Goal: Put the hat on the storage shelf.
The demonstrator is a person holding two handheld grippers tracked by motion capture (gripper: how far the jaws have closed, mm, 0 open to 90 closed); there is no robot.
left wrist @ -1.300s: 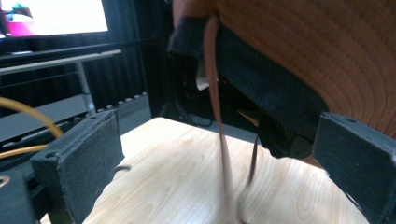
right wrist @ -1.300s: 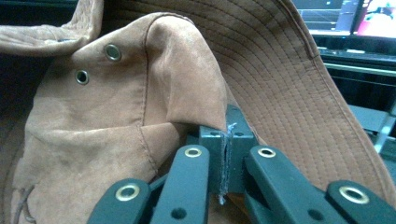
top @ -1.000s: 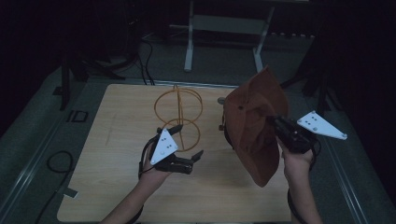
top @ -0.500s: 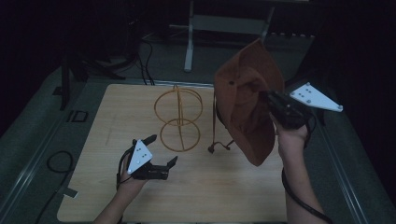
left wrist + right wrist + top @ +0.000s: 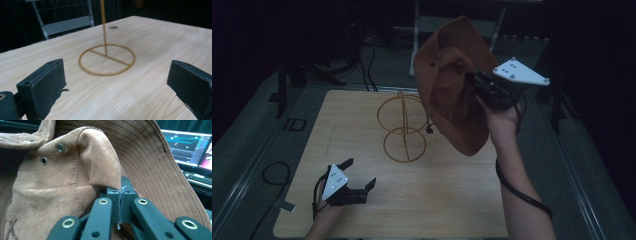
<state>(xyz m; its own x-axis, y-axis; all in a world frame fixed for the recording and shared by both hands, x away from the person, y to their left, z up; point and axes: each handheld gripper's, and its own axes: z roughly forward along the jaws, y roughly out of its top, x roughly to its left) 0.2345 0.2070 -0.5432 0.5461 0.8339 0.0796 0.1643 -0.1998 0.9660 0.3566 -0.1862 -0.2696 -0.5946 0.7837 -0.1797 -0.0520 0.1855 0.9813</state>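
Right claw (image 5: 472, 80) pinching brown hat (image 5: 452, 90) above wire stand (image 5: 404, 127).

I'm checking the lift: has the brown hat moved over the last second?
Yes. The brown hat, held by the right gripper, has risen and now hangs higher above the wire stand.

We see the high view dim overall: the room around the tabletop (image 5: 422, 200) sinks into near black, while the pale wood catches a soft overhead light and throws only faint shadows. The brown hat (image 5: 454, 90) looks muddy and slightly soft there. In the left gripper view we find brighter, even light on the wood grain, with the near black jaws blurred and the far background dark. In the right gripper view we see the hat's stitching sharp, the near linkage soft, and a glowing screen (image 5: 187, 147) out of focus.
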